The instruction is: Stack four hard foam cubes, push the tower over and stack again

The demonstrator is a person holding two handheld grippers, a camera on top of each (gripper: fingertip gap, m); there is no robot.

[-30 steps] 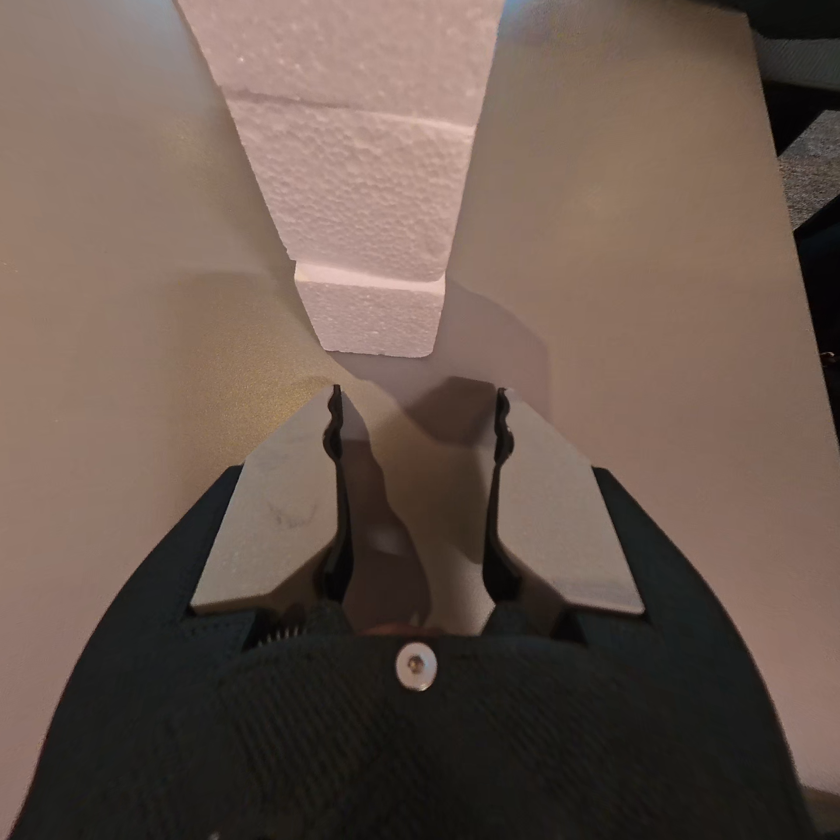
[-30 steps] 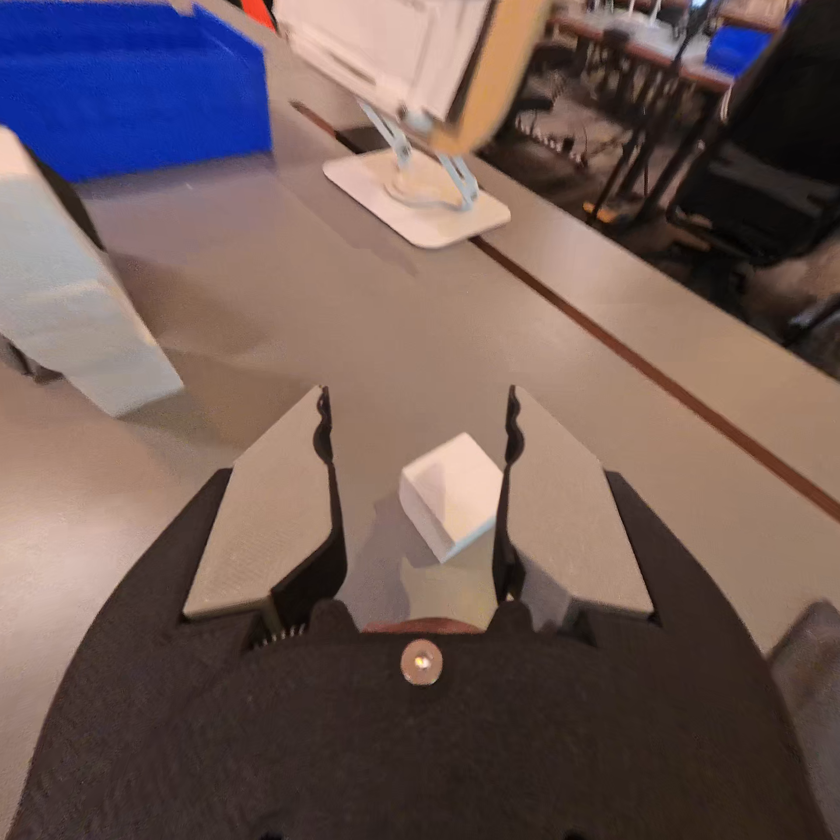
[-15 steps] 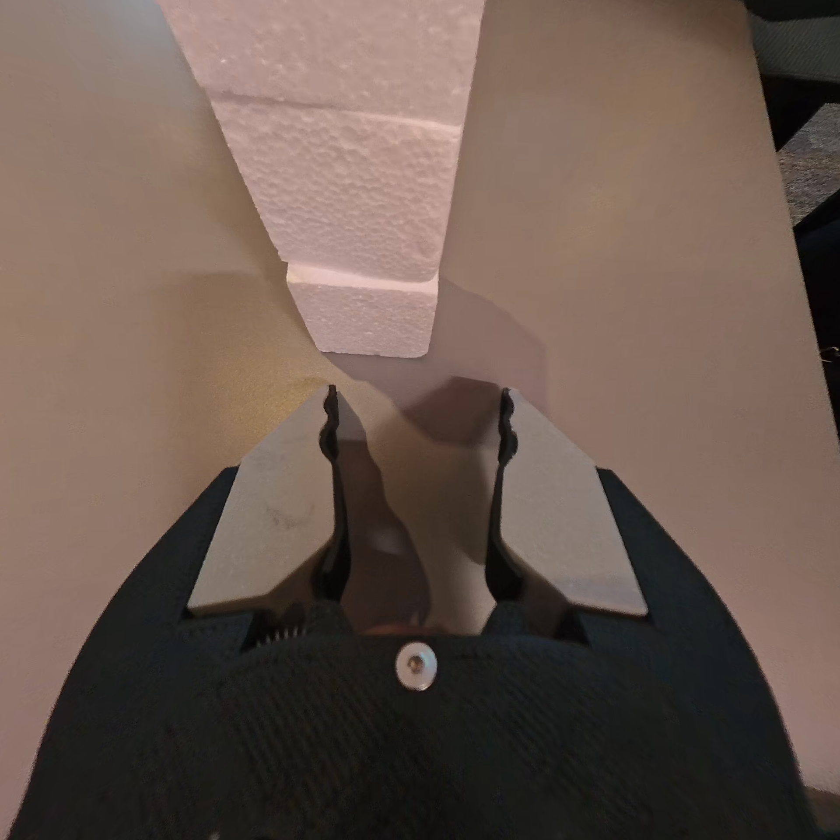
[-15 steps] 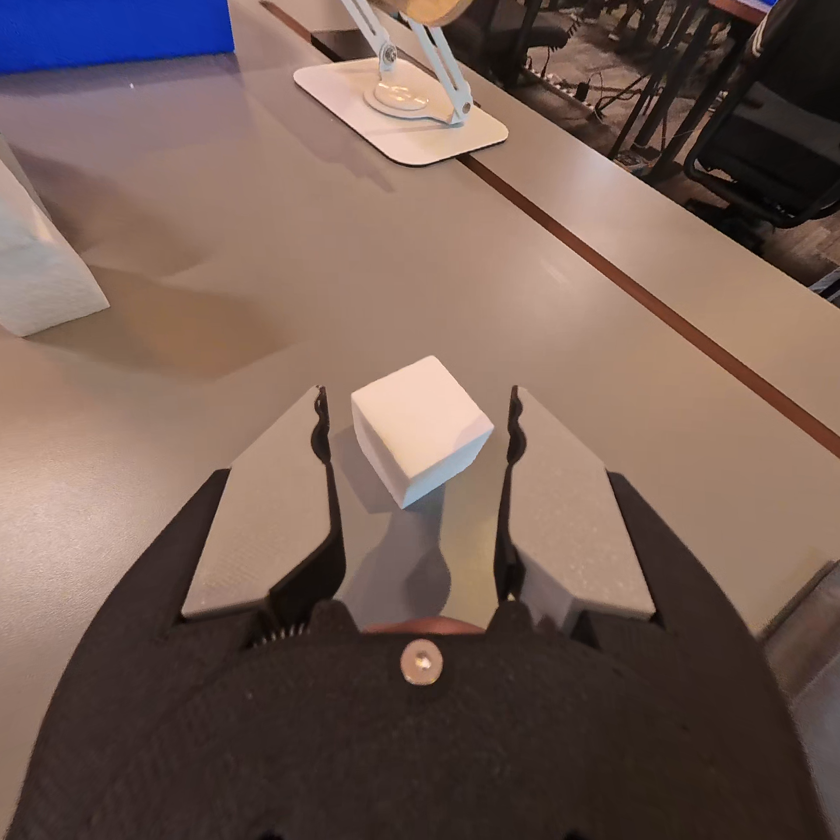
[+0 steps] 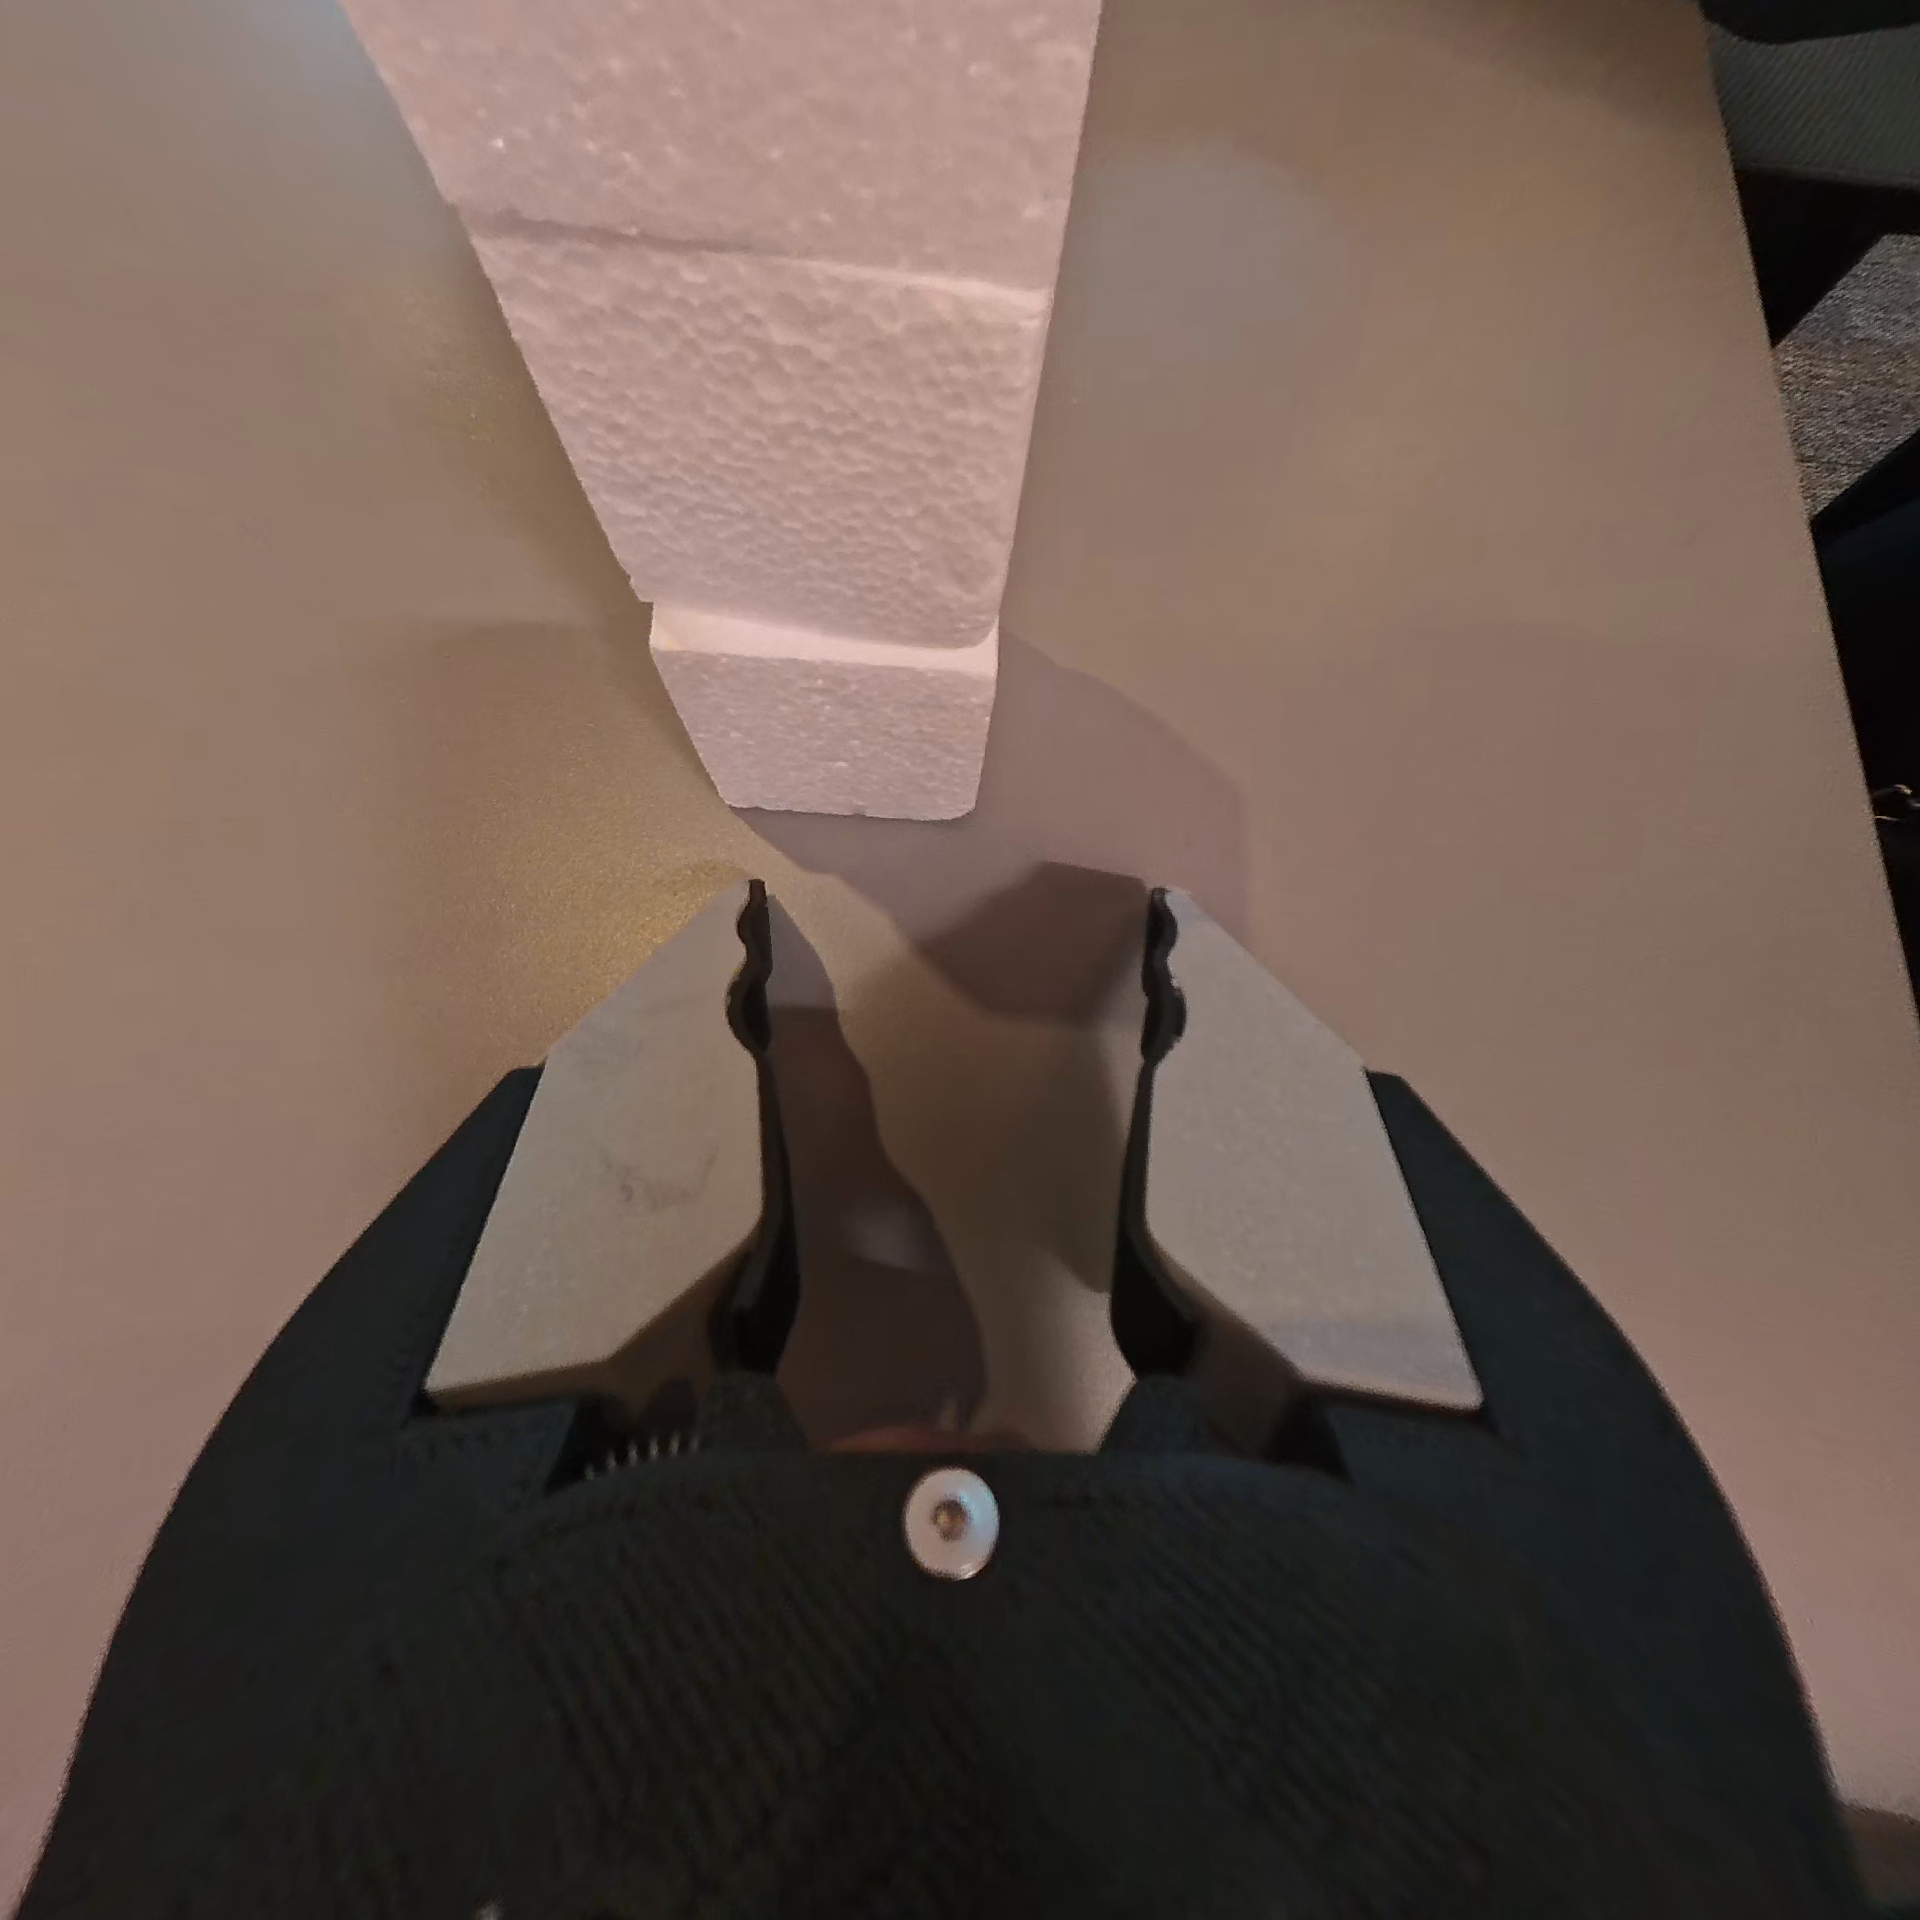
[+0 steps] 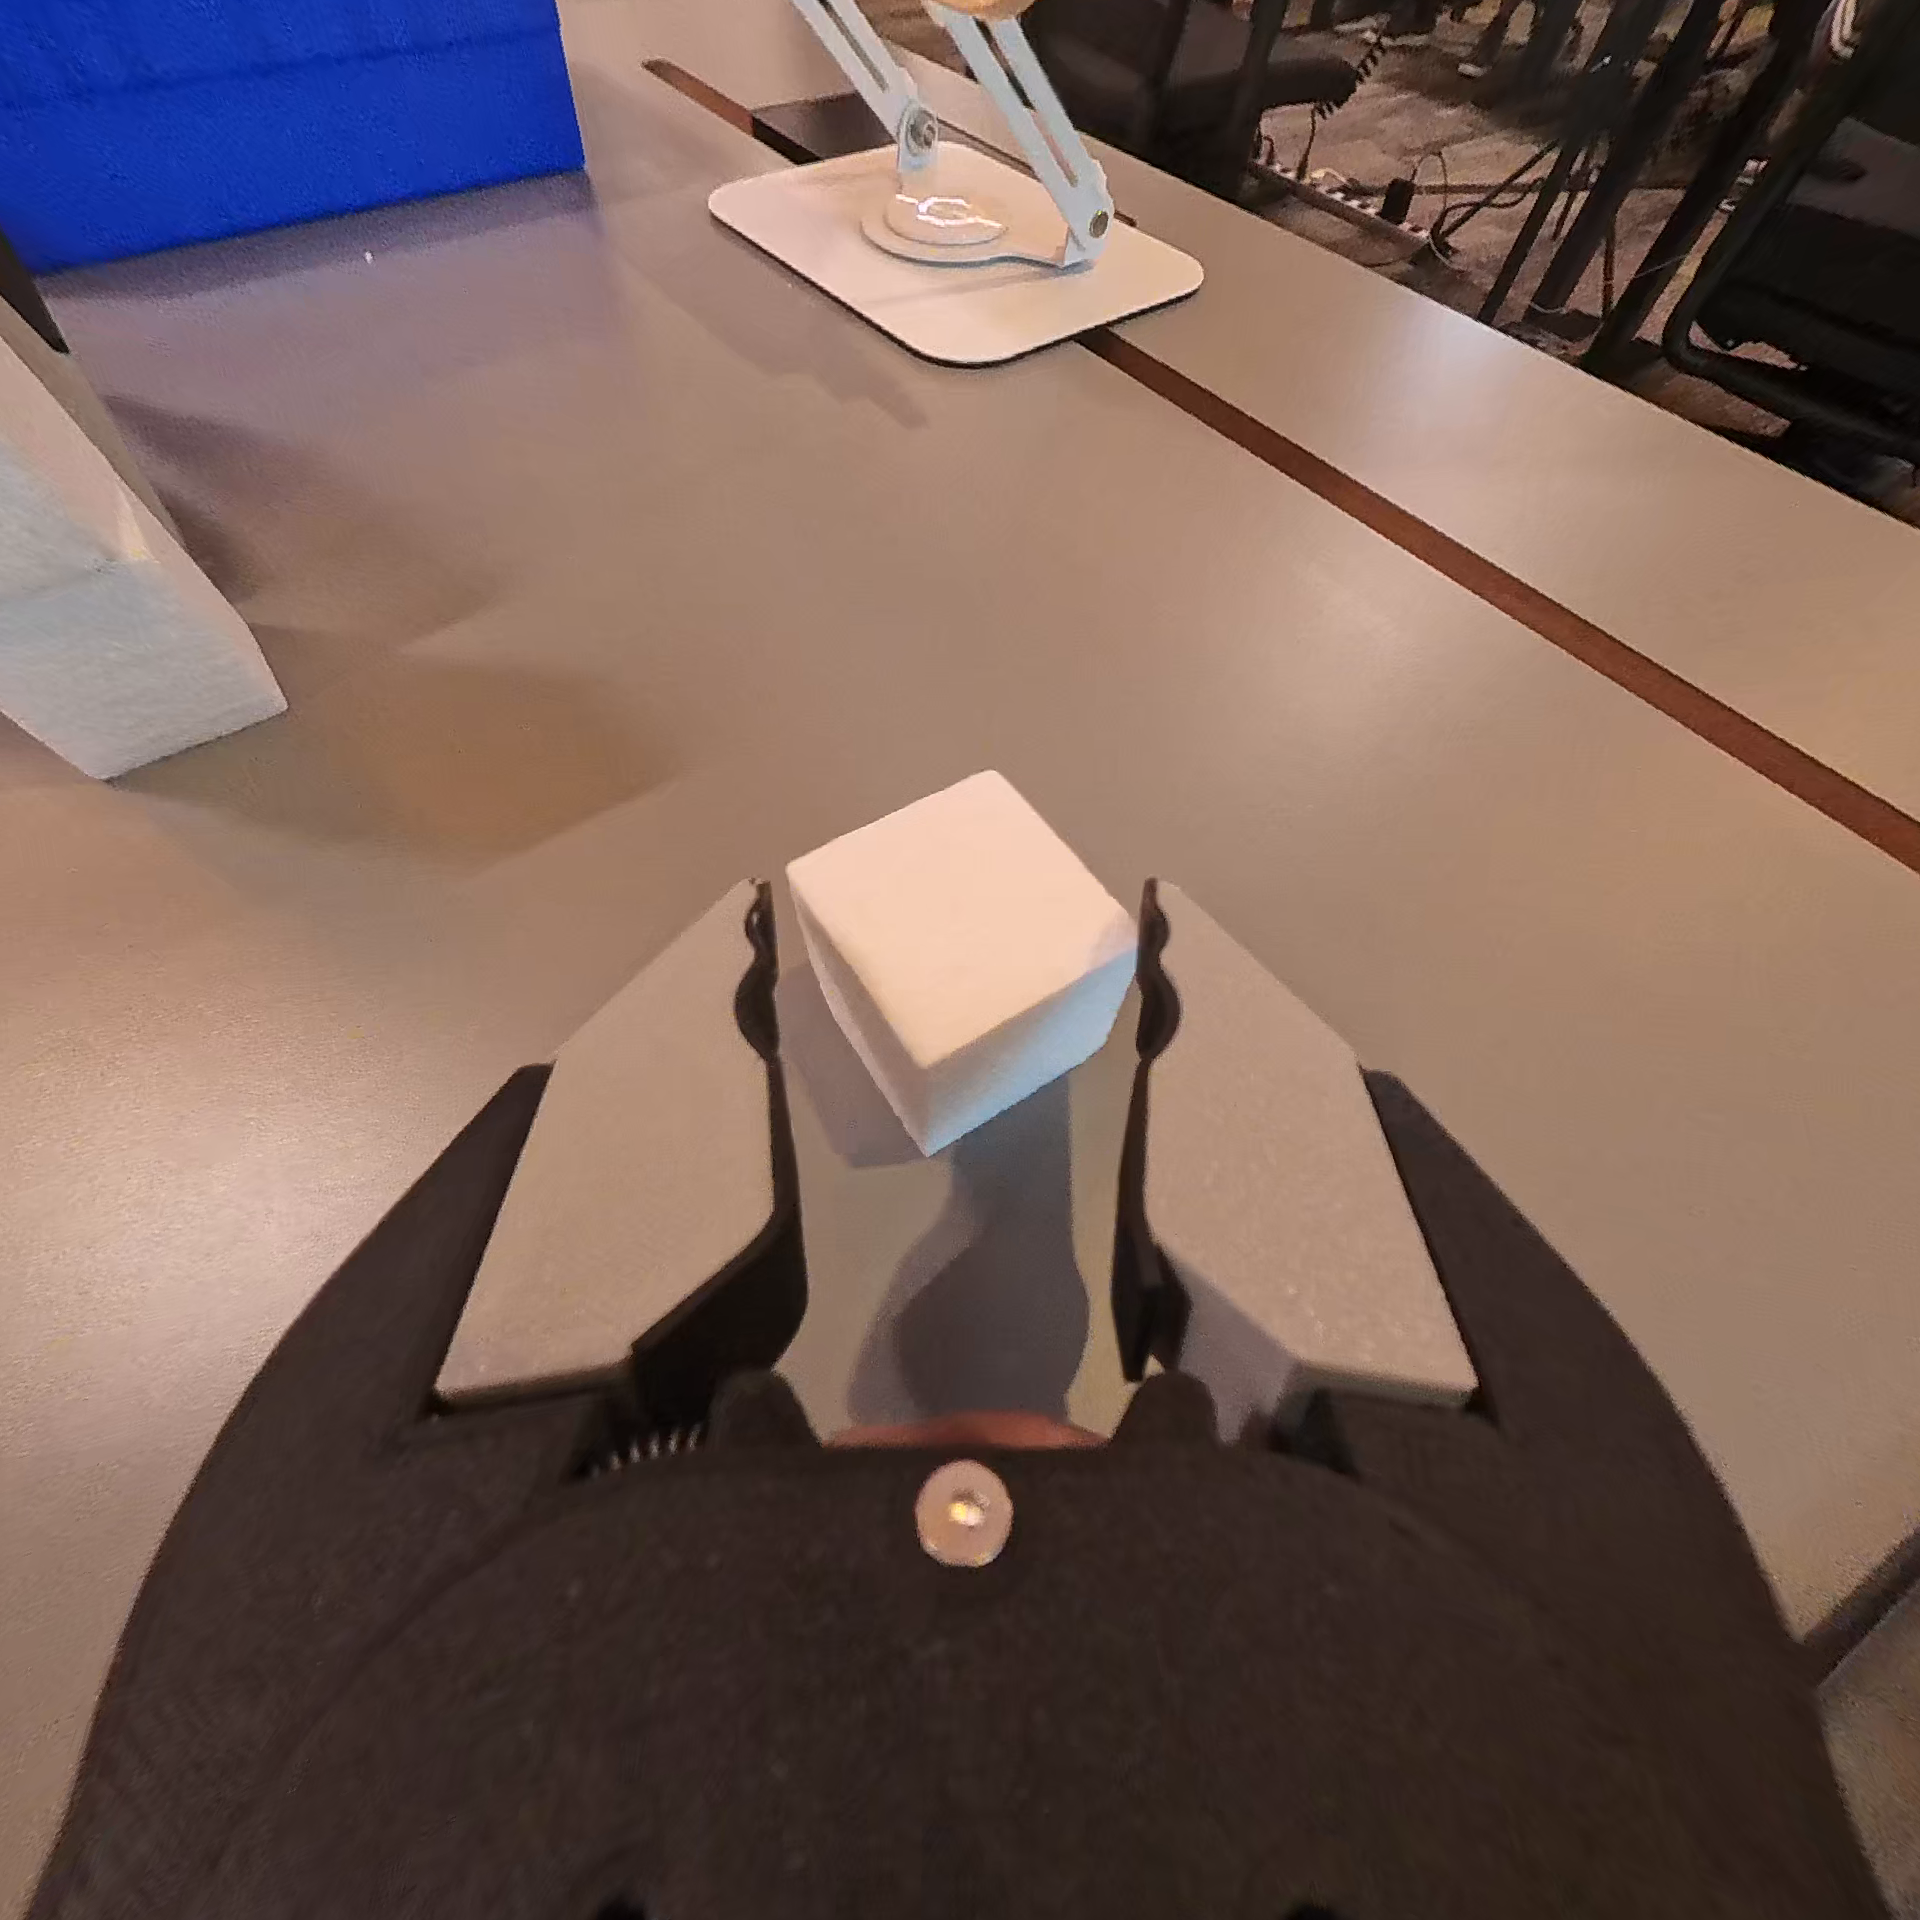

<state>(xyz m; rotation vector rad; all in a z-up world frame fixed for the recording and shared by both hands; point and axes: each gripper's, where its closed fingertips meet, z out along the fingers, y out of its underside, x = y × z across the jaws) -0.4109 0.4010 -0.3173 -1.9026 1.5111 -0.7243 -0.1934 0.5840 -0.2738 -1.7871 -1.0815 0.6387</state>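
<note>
right wrist view: loose cube [image 6: 961, 961] between spread jaws (corner-on).

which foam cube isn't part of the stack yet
The lone foam cube lying on the table between the open fingers of the right gripper. The others sit piled in the stack ahead of the left gripper.

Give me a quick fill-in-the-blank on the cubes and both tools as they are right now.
1. In the left wrist view, the stack shows ____ foam cubes on the table.
2. The loose cube lies between the fingers of the ____ tool.
3. The left tool has its jaws ____ and holds nothing.
4. Beyond the loose cube stands a white stand, and left of it a ____ bin.

Missing words: three; right; open; blue
</note>
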